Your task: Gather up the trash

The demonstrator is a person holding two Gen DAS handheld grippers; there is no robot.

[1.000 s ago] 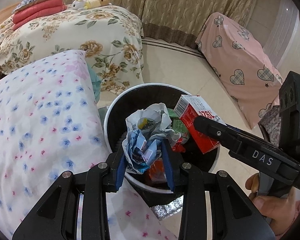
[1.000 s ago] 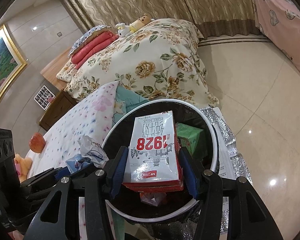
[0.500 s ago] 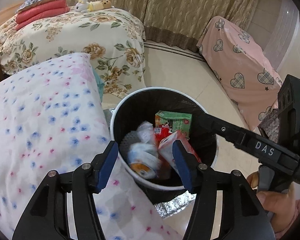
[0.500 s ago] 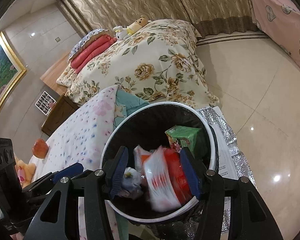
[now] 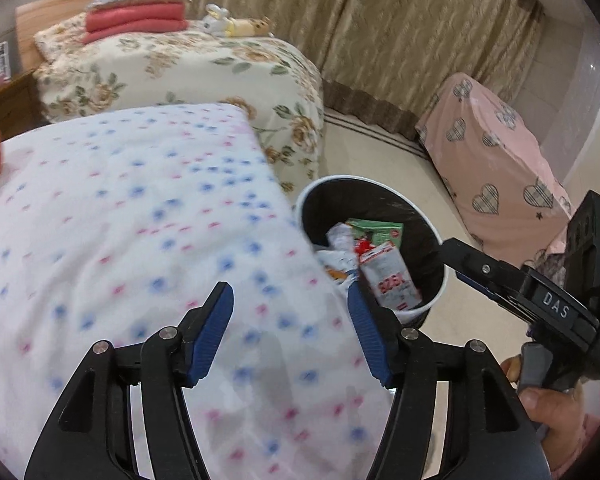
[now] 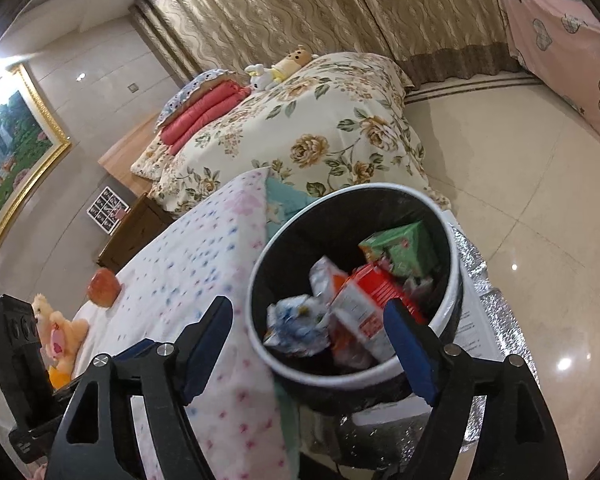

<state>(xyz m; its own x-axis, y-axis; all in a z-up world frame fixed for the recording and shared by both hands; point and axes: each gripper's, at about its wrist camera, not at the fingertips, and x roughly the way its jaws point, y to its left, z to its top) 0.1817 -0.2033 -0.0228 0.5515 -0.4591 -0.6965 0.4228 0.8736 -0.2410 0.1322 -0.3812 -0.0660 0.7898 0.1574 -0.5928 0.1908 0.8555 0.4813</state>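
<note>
The bed (image 5: 120,240) with its dotted white cover lies under the left gripper (image 5: 290,332), whose fingers stand apart and empty, having just been opening. Beside it, the black bin (image 6: 452,280) holds the milk carton (image 6: 360,312), green carton (image 6: 404,248) and crumpled wrapper (image 6: 296,320). The right gripper (image 6: 308,344), fingers apart, has just been opening above the rim, nothing held.

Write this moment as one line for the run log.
left gripper: open, empty, jaws just opening | right gripper: open, empty, jaws just opening | red-white milk carton, crumpled wrapper: inside white-rimmed black bin
</note>
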